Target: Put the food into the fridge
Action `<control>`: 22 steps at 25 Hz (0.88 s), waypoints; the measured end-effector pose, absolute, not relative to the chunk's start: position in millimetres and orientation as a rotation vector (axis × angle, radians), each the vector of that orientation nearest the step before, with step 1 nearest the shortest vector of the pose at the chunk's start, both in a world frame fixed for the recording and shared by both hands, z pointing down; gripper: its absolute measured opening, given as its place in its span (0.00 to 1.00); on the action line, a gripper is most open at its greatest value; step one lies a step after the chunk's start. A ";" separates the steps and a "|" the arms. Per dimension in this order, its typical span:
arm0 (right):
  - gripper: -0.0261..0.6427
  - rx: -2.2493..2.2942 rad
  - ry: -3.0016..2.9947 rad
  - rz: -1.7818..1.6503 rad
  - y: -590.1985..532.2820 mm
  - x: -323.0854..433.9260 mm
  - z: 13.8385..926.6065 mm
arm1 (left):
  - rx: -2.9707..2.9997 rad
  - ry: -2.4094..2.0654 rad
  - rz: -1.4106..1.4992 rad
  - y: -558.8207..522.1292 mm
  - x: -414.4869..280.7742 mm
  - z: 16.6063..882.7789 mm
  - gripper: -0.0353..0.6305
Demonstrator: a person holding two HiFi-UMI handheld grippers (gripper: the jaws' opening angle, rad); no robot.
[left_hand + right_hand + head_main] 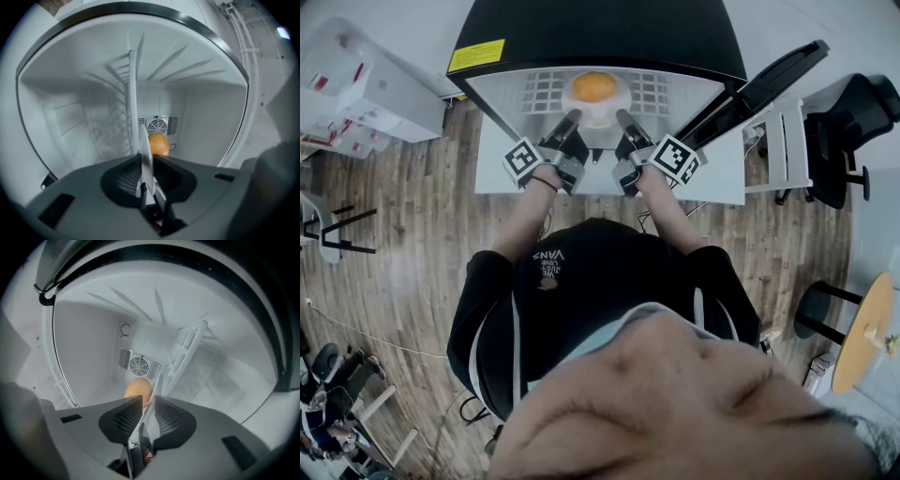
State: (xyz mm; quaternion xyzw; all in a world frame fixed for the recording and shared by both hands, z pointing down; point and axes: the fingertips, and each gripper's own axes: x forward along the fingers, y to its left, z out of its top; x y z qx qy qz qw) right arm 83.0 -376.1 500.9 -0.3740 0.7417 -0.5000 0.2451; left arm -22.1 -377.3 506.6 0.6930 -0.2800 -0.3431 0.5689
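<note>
Head view — left tool (574, 118) and right tool (622, 117) clamp a white plate (598, 118) bearing round orange food (594, 86).

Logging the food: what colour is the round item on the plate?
The food is orange; best in the head view.

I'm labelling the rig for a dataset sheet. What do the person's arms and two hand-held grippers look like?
The left hand-held gripper and right hand-held gripper each have a grey body, dark tapering jaws with grid-textured pads, and a white cube bearing black square markers. The person wears a black short-sleeved top with pale trim; a dark band circles the left wrist.
</note>
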 end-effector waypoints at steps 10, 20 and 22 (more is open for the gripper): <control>0.19 -1.108 2.162 -1.233 -360.4 82.3 499.5 | 1.648 -0.638 -0.845 -376.2 -25.9 502.7 0.16; 0.19 -1.174 2.264 -1.147 -347.1 79.5 500.5 | 1.666 -0.665 -0.833 -367.5 -36.9 505.2 0.19; 0.19 -1.182 2.273 -1.137 -345.6 79.5 500.4 | 1.697 -0.690 -0.821 -365.1 -39.9 505.4 0.19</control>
